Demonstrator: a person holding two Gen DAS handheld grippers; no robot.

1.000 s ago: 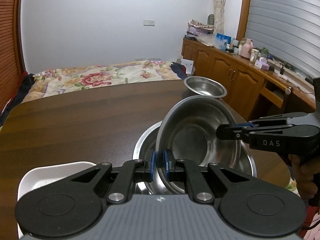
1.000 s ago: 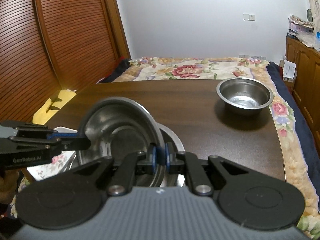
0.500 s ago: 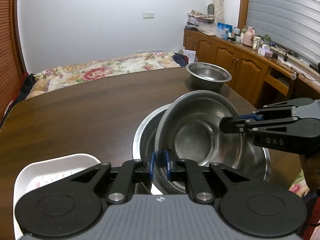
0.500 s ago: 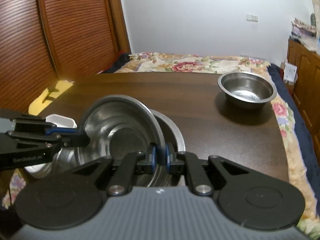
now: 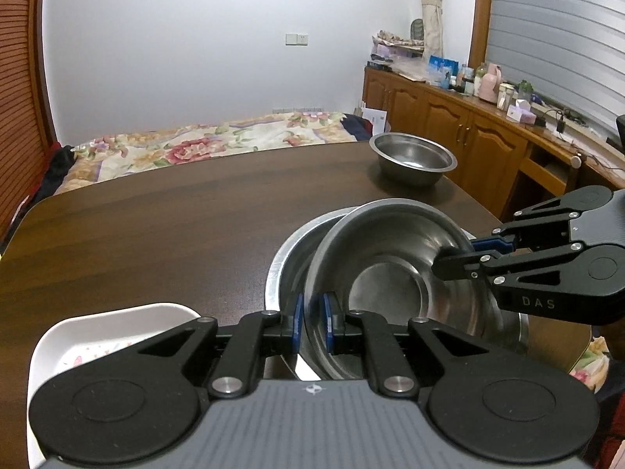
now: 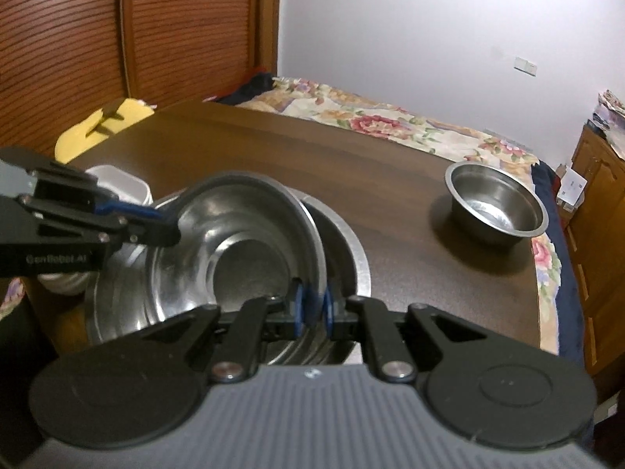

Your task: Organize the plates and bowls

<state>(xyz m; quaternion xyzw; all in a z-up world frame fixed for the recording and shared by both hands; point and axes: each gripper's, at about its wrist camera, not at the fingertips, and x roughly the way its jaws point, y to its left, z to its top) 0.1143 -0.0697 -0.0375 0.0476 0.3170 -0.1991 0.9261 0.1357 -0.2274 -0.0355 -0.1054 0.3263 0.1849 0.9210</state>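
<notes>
Soft, even indoor light; the steel bowl (image 5: 390, 285) beyond the tongs shows glare. The right wrist view is blurred, both bend at the edges.

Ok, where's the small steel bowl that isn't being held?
The small steel bowl sits alone at the table's far right corner, beyond the stacked bowls, near the wooden cabinets.

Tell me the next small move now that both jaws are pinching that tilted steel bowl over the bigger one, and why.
Probably level and lower it. The left gripper and right gripper each clamp the rim of the inner steel bowl, which sits tilted, its far edge raised above the larger steel bowl beneath. Seating it flat before opening either jaws should keep it from sliding or clattering.
</notes>
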